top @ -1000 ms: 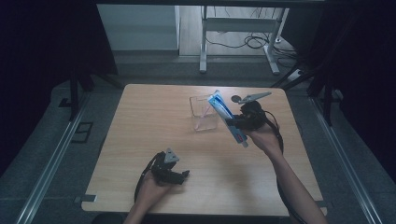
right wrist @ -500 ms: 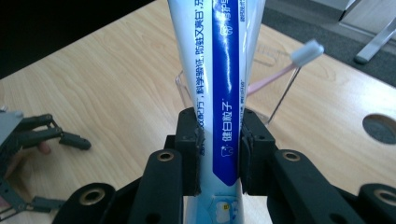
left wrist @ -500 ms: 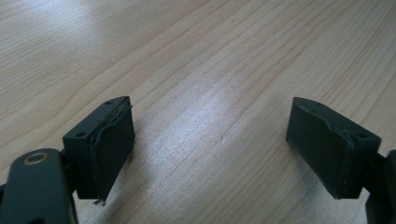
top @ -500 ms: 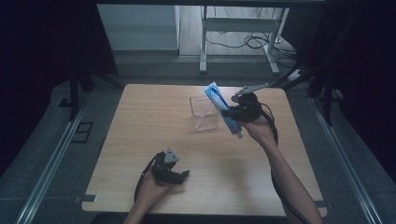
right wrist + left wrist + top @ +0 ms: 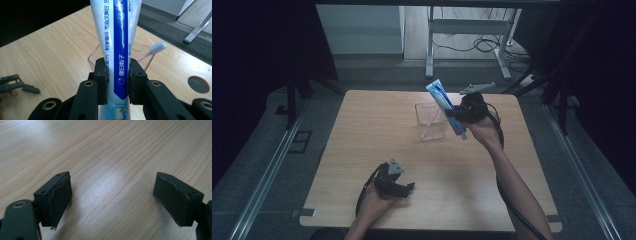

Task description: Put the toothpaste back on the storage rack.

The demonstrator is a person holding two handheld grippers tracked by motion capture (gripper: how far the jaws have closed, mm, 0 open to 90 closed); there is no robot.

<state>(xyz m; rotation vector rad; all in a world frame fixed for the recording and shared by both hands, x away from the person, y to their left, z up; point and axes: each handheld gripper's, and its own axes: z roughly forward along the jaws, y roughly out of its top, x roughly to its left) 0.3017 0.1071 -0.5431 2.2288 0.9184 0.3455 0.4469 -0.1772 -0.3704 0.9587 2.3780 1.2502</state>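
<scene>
Whereas a second ago the toothpaste tube (image 5: 445, 107) hung lower and nearer the person, beside the clear cup (image 5: 430, 121), it has since been carried up and away, and is now raised at the cup's right rim, tilted with its flat crimped end uppermost. The right gripper (image 5: 117, 82) has its jaws closed on the tube's lower half. The tube is white with a broad blue stripe bearing white print. A pink toothbrush (image 5: 153, 50) leans inside the cup. The left gripper (image 5: 394, 186) is unmoved on the wooden table (image 5: 362, 130), jaws wide apart and holding nothing.
</scene>
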